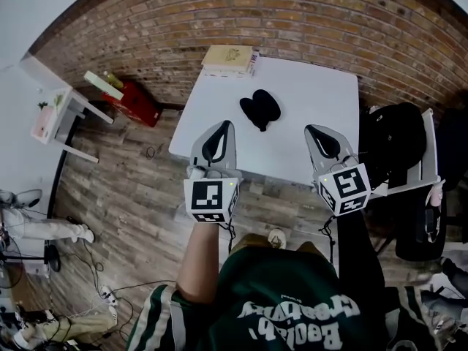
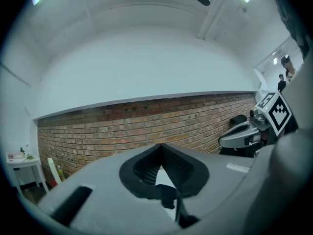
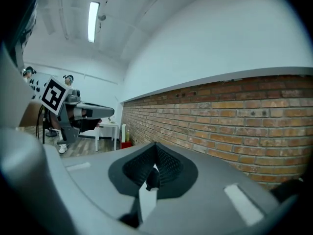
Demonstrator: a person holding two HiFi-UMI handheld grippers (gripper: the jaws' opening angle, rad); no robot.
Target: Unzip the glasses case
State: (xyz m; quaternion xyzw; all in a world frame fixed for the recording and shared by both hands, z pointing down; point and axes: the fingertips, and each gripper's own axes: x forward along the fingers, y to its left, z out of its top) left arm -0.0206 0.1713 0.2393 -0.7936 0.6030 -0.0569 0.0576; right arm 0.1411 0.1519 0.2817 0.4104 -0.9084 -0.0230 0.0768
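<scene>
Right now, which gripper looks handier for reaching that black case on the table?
Probably the left gripper: its shut, empty tips sit nearer the glasses case than the right gripper does. Both hover short of it.

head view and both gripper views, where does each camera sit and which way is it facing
Head view: on the person's head, facing steeply down at the white table and black glasses case; shows left gripper, right gripper, green shirt.
Left gripper view: on the left gripper, looking along its shut jaws at the brick wall; right gripper at right.
Right gripper view: on the right gripper, shut jaws, same wall; left gripper at left.
Shared: brick wall, and each other's gripper.
</scene>
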